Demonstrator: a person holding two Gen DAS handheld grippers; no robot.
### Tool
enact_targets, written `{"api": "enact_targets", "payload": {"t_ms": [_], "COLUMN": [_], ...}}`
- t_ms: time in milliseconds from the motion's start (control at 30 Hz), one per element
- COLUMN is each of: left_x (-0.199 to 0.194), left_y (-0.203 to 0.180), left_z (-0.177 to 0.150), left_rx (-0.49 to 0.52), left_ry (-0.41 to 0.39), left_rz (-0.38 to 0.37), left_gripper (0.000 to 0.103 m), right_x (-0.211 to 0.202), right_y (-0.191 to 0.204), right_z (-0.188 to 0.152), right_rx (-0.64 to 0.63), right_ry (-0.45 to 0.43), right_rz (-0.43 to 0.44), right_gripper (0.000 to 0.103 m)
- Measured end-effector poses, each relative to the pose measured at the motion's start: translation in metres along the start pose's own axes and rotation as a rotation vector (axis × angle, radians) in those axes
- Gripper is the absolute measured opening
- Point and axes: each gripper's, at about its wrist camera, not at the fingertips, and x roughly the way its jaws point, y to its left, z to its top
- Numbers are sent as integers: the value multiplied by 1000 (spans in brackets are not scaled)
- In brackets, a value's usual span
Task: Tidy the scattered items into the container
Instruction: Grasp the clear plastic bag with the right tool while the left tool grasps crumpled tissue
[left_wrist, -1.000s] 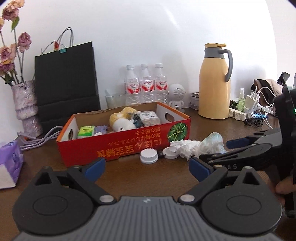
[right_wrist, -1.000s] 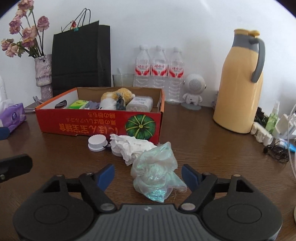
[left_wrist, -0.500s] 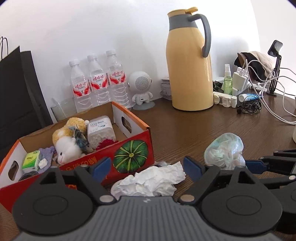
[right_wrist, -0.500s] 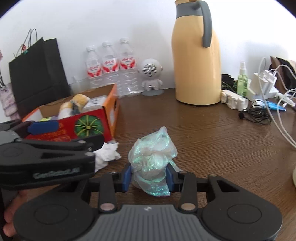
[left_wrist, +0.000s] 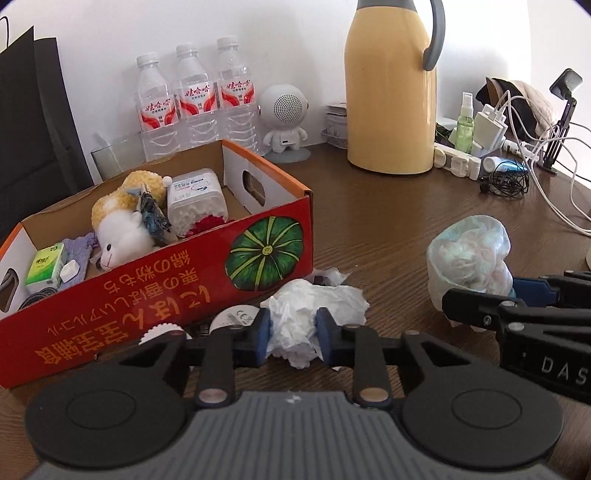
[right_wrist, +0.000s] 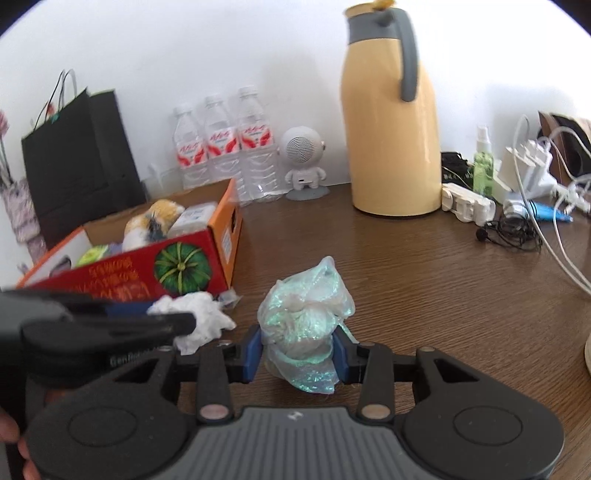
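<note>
A red cardboard box with a pumpkin picture holds a plush toy, a cotton-swab tub and small packs. Just in front of it lies a crumpled white tissue, and my left gripper is closing on it, its blue pads pressing both sides. Two white caps lie beside the tissue against the box. To the right, my right gripper is shut on a crumpled iridescent plastic bag, which rests on the brown table. The left gripper and tissue show at the left of the right wrist view.
A tall yellow jug, three water bottles and a small white speaker figure stand along the back wall. Chargers, a spray bottle and tangled cables crowd the back right. A black paper bag stands behind the box.
My left gripper swung right from the box front to the tissue and its jaws came together on it. The right gripper closed on the plastic bag and has held still since.
</note>
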Motion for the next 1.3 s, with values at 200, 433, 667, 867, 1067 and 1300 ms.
{"api": "enact_targets", "payload": {"t_ms": [200,433,667,867,1067,1300], "left_x": [-70,-157,-190,-209,-190,-190], "left_y": [5,16,32,30,24,35], "left_z": [7,-46,-124,-138,-135,-143], "left_rx": [-84,-85,-142,-118,-116,-171], "left_ry": [-119,-138,17,-17,8,-6], "left_rz": [18,21,12,38,59,69], "left_gripper": [21,21,22,67,73,26], "right_x": [-3,-16,-31,-45,-93,-128], "right_y": [5,30,57,79,85,71], "right_z": [0,-1,-6,-18,-48,-71], "right_rx": [-27,-138,-237,-293,-310,-277], "right_ry": [-19,-56,-99,-54,-43,-13], "right_rz": [24,58,129,166,206,207], "right_gripper": [38,38,40,40,40,39]}}
